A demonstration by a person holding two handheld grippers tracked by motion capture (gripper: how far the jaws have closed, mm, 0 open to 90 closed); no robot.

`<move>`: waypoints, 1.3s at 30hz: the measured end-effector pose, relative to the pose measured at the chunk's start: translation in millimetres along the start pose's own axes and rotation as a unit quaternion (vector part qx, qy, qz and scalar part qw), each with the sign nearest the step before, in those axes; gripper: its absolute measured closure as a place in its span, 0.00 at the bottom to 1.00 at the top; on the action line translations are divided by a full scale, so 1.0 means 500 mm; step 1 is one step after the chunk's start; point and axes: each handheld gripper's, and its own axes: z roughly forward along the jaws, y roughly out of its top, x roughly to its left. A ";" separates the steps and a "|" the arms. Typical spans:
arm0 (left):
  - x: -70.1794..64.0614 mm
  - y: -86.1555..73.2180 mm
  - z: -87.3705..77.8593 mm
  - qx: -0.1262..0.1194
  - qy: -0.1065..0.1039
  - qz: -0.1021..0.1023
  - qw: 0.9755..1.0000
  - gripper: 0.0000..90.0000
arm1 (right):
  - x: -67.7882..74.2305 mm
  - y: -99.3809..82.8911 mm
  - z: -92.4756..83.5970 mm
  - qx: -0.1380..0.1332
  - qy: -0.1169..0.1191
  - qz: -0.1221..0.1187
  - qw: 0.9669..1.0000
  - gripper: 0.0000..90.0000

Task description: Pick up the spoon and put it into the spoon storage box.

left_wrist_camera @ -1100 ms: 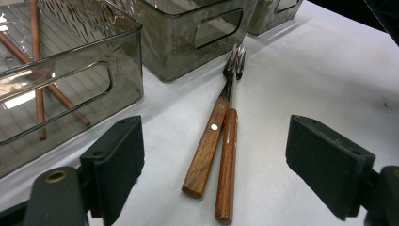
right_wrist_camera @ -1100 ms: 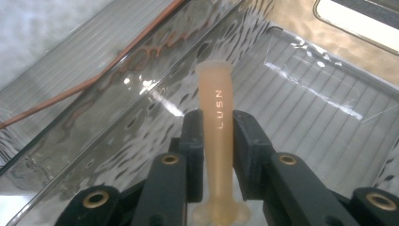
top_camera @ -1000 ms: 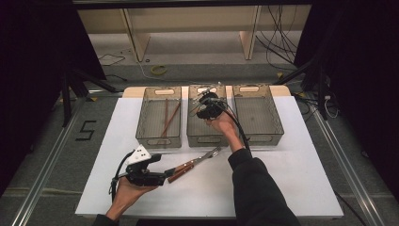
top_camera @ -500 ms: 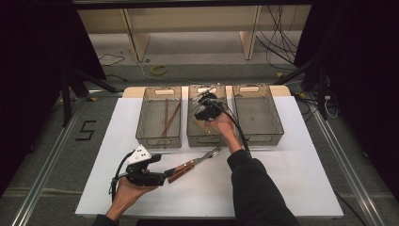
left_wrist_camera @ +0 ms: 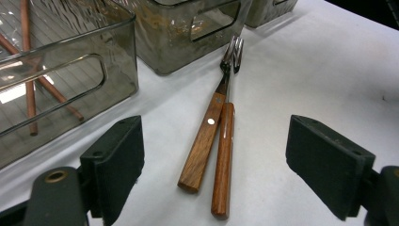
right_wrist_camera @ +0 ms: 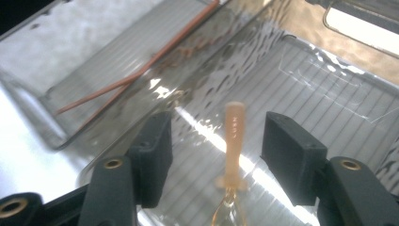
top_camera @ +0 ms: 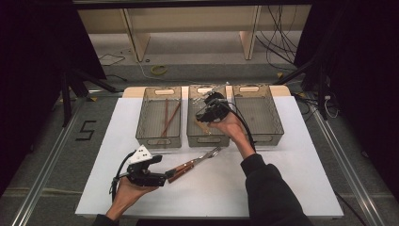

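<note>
Forks [left_wrist_camera: 214,141]: two, wooden handles side by side and touching, near the front middle of the worktop [top_camera: 291,183]; handles point toward the left fingers, tines [left_wrist_camera: 233,47] point away toward the middle bin.
Left fingers [top_camera: 162,178]: spread wide, holding nothing; both handle ends lie between them on the worktop, long axis running straight ahead along the reach. This hand is the nearer to the forks, I judge.
Right fingers [right_wrist_camera: 216,146]: over the middle bin, have just been opening; a pale amber plastic spoon [right_wrist_camera: 234,141] lies between them, pads clear of it on both sides, so released as I read it.
Bins: three smoky clear ones in a row along the far edge; left bin [top_camera: 141,123] holds two reddish chopsticks [top_camera: 165,117], middle bin [top_camera: 192,117] holds the spoon, right bin [top_camera: 275,117] looks bare.
Next move, as I judge: close the left fingers across the fork handles.
</note>
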 end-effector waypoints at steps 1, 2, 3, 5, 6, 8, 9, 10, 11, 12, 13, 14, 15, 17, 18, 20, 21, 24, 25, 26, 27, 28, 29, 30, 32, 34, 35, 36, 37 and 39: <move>0.000 0.001 0.000 0.002 0.000 0.002 1.000 0.21 | 0.004 -0.004 -0.012 -0.005 0.003 -0.007 1.000 0.48; -0.001 0.001 0.000 0.004 -0.002 0.001 1.000 0.22 | 0.007 -0.006 -0.018 -0.009 0.007 -0.011 1.000 0.47; -0.002 0.002 0.001 0.005 -0.002 0.001 1.000 0.22 | 0.011 -0.010 -0.027 -0.012 0.010 -0.015 1.000 0.46; -0.002 0.003 0.001 0.008 0.003 -0.002 1.000 0.21 | 0.019 -0.017 -0.045 -0.019 0.018 -0.024 0.999 0.45; -0.002 0.004 0.002 0.007 0.002 -0.006 1.000 0.21 | 0.023 -0.021 -0.053 -0.023 0.023 -0.026 0.999 0.45; -0.003 0.006 0.001 0.009 0.003 -0.004 1.000 0.21 | 0.030 -0.030 -0.067 -0.028 0.027 -0.037 0.999 0.44; -0.002 0.006 0.001 0.010 0.001 -0.004 1.000 0.22 | 0.033 -0.036 -0.074 -0.029 0.032 -0.038 0.998 0.44; -0.003 0.007 0.003 0.013 0.000 -0.006 1.000 0.22 | 0.035 -0.041 -0.080 -0.032 0.035 -0.038 0.998 0.43; -0.002 0.008 0.003 0.018 0.001 -0.004 1.000 0.22 | 0.038 -0.048 -0.088 -0.036 0.037 -0.041 0.998 0.43; -0.004 0.008 0.004 0.021 -0.001 -0.004 1.000 0.22 | 0.040 -0.052 -0.093 -0.039 0.039 -0.043 0.998 0.42; -0.004 0.009 0.005 0.024 -0.002 -0.005 1.000 0.22 | 0.043 -0.059 -0.101 -0.042 0.042 -0.046 0.997 0.42; -0.005 0.009 0.006 0.028 -0.003 -0.003 1.000 0.22 | 0.046 -0.063 -0.105 -0.045 0.043 -0.048 0.997 0.41; -0.005 0.010 0.007 0.031 -0.003 -0.001 1.000 0.22 | 0.048 -0.069 -0.112 -0.048 0.048 -0.051 0.996 0.41; -0.006 0.013 0.009 0.038 -0.002 -0.001 0.999 0.22 | 0.054 -0.083 -0.124 -0.055 0.056 -0.054 0.995 0.40; -0.006 0.014 0.010 0.040 0.000 -0.004 0.999 0.21 | 0.056 -0.087 -0.128 -0.055 0.056 -0.054 0.995 0.39; -0.008 0.016 0.011 0.043 -0.001 -0.007 0.999 0.21 | 0.060 -0.101 -0.135 -0.061 0.061 -0.053 0.995 0.39; -0.009 0.017 0.012 0.047 -0.001 -0.006 0.999 0.21 | 0.062 -0.107 -0.138 -0.062 0.063 -0.054 0.995 0.39; -0.009 0.019 0.014 0.062 -0.002 -0.003 0.998 0.22 | 0.065 -0.131 -0.147 -0.060 0.066 -0.056 0.994 0.38; -0.009 0.019 0.014 0.066 -0.001 -0.001 0.998 0.22 | 0.065 -0.137 -0.149 -0.058 0.067 -0.056 0.995 0.38; -0.010 0.020 0.015 0.069 -0.001 -0.002 0.998 0.22 | 0.066 -0.145 -0.152 -0.058 0.068 -0.057 0.994 0.38; -0.011 0.021 0.016 0.071 -0.001 -0.004 0.997 0.22 | 0.066 -0.153 -0.154 -0.059 0.070 -0.059 0.994 0.37; -0.012 0.022 0.016 0.076 0.001 -0.002 0.997 0.22 | 0.066 -0.161 -0.157 -0.059 0.070 -0.059 0.994 0.37; -0.012 0.023 0.017 0.081 0.000 0.000 0.997 0.22 | 0.066 -0.169 -0.159 -0.058 0.072 -0.060 0.994 0.37; -0.013 0.023 0.018 0.088 0.000 -0.001 0.996 0.23 | 0.066 -0.176 -0.161 -0.057 0.073 -0.060 0.994 0.37; -0.014 0.023 0.022 0.101 -0.001 -0.001 0.995 0.24 | 0.067 -0.190 -0.164 -0.055 0.077 -0.058 0.994 0.37; -0.016 0.024 0.026 0.112 -0.001 -0.001 0.994 0.25 | 0.068 -0.202 -0.168 -0.054 0.078 -0.058 0.994 0.37; -0.016 0.024 0.027 0.114 -0.001 -0.001 0.993 0.25 | 0.068 -0.209 -0.169 -0.054 0.080 -0.056 0.994 0.37; -0.016 0.024 0.028 0.120 -0.002 0.002 0.993 0.26 | 0.068 -0.212 -0.170 -0.055 0.080 -0.058 0.994 0.37; -0.017 0.025 0.029 0.123 -0.002 0.001 0.992 0.27 | 0.068 -0.217 -0.171 -0.053 0.080 -0.057 0.994 0.37; -0.017 0.026 0.030 0.128 -0.003 -0.002 0.992 0.28 | 0.068 -0.227 -0.172 -0.052 0.081 -0.057 0.994 0.37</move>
